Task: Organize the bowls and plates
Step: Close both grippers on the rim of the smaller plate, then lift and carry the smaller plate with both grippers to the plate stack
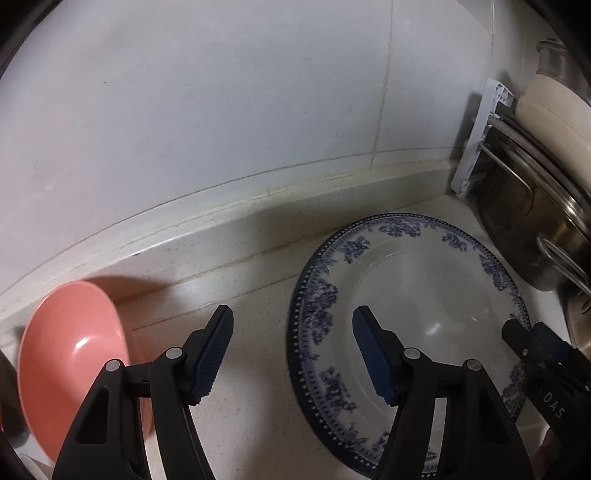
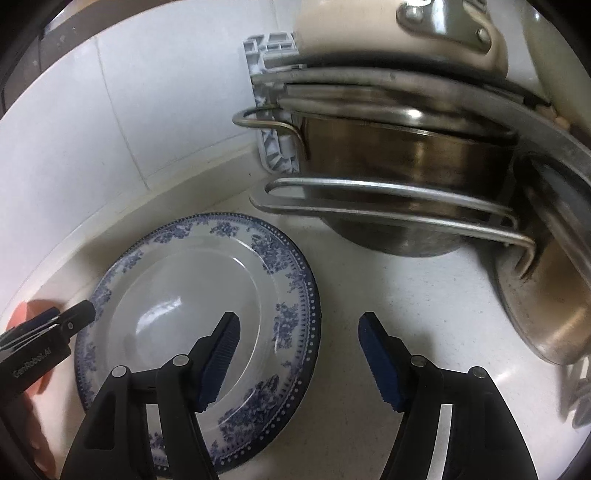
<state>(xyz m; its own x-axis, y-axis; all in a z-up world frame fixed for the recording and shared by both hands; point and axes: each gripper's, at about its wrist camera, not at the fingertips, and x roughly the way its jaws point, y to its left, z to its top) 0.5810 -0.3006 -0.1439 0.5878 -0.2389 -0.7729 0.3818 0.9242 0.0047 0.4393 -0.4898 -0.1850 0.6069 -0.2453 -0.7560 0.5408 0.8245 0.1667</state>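
Observation:
A white plate with a blue floral rim (image 1: 317, 295) lies flat on the pale counter. My left gripper (image 1: 292, 314) is open over the plate's left rim, with one finger above the counter and the other above the plate's well. A pink bowl (image 1: 74, 354) stands tilted at the far left of that view, beside the left finger. In the right wrist view the same plate (image 2: 280, 258) sits lower left. My right gripper (image 2: 298, 319) is open and straddles the plate's right rim. Each gripper shows in the other's view: the right gripper (image 1: 528, 330), the left gripper (image 2: 70, 317).
Stacked steel pots (image 2: 406, 155) and a cream pot (image 2: 369, 33) fill a wire rack close to the plate's far right side. A white plastic rack bracket (image 1: 476, 147) leans on the tiled wall. A raised ledge (image 1: 221, 236) runs along the counter's back.

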